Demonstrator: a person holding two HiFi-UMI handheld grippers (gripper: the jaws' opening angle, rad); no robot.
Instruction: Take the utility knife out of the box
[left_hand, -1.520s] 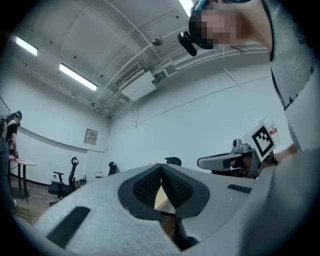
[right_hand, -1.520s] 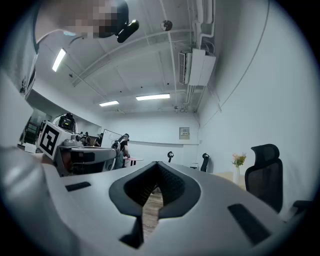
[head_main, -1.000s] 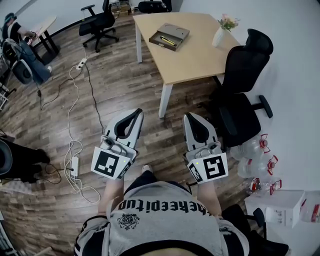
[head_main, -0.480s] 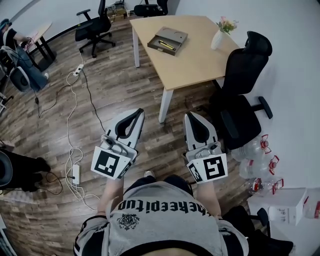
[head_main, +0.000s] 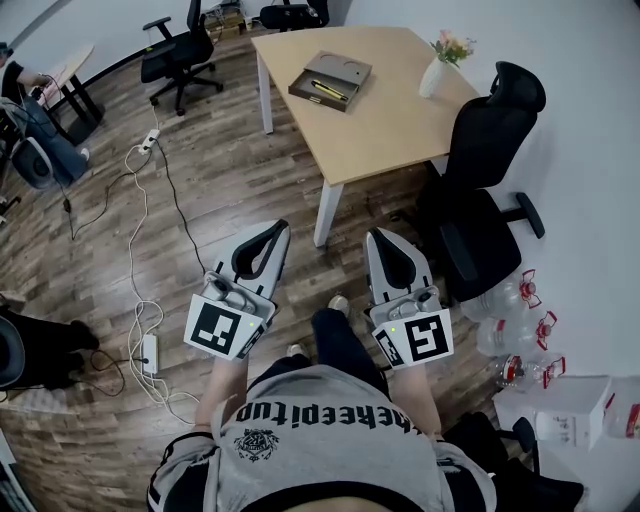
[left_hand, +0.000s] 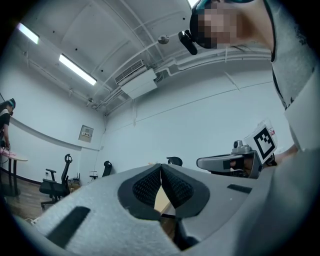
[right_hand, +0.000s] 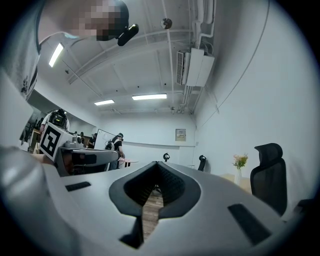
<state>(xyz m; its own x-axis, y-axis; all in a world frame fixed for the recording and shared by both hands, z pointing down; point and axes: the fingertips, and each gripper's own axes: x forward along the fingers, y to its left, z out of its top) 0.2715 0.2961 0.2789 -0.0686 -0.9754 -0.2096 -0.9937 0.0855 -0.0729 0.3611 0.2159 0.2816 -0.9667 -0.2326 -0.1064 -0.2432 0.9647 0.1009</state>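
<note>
In the head view an open grey box (head_main: 331, 80) lies on a light wooden table (head_main: 390, 110) far ahead, and a yellow utility knife (head_main: 329, 89) rests inside it. My left gripper (head_main: 278, 226) and right gripper (head_main: 374, 235) are held side by side over the wood floor, well short of the table. Both are shut with nothing in them. In the left gripper view the left gripper (left_hand: 160, 165) has its dark pads meeting at the tips. The right gripper (right_hand: 157, 163) shows the same in its own view.
A black office chair (head_main: 480, 190) stands at the table's right side. A white vase with flowers (head_main: 437, 70) is on the table's far right corner. Cables and a power strip (head_main: 150, 340) trail over the floor at left. Water bottles (head_main: 515, 310) sit at right.
The table and box have shifted slightly left and up in the head view as the person walks forward. One leg has swung forward between the grippers. Both grippers stay shut.
</note>
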